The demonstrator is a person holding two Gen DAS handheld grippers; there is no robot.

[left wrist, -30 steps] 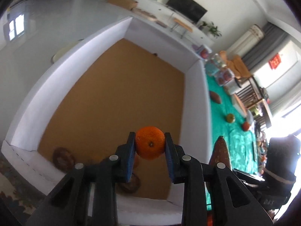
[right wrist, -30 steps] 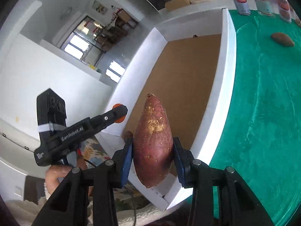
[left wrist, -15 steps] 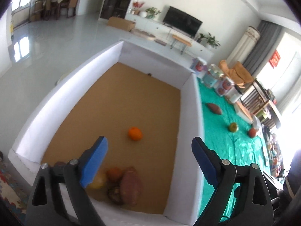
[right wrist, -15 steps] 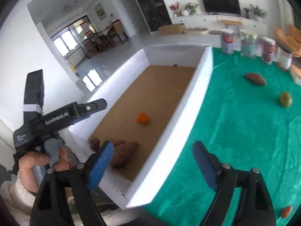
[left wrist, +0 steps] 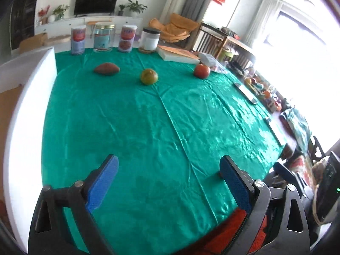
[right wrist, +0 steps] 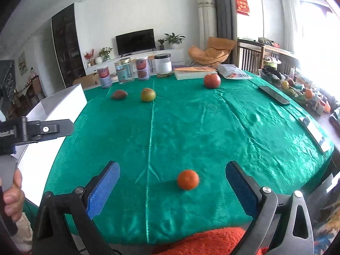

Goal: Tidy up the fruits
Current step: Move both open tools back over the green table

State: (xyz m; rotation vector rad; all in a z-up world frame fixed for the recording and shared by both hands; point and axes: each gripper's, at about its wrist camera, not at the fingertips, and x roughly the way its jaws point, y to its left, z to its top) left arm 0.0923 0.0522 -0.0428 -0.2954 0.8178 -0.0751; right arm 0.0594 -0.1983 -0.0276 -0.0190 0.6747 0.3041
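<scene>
Reaching for next fruit: both claws, left and right, just opened wide, empty. Orange sits between right claw's tips; next, lower and close on it.

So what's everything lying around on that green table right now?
Shiny green tablecloth: one, covers the table.
Small orange mandarin: one, near edge, in front of the right gripper.
Brown sweet potato: one, far side.
Green-yellow round fruit: one, right of the sweet potato.
Red round fruit: one, far right.
Tall jars and tins: four, far edge.
White box wall: one, left edge.
Dark flat phone: one, right side.
Left gripper: blue pads, open, empty.
Right gripper: blue pads, open, empty.
</scene>
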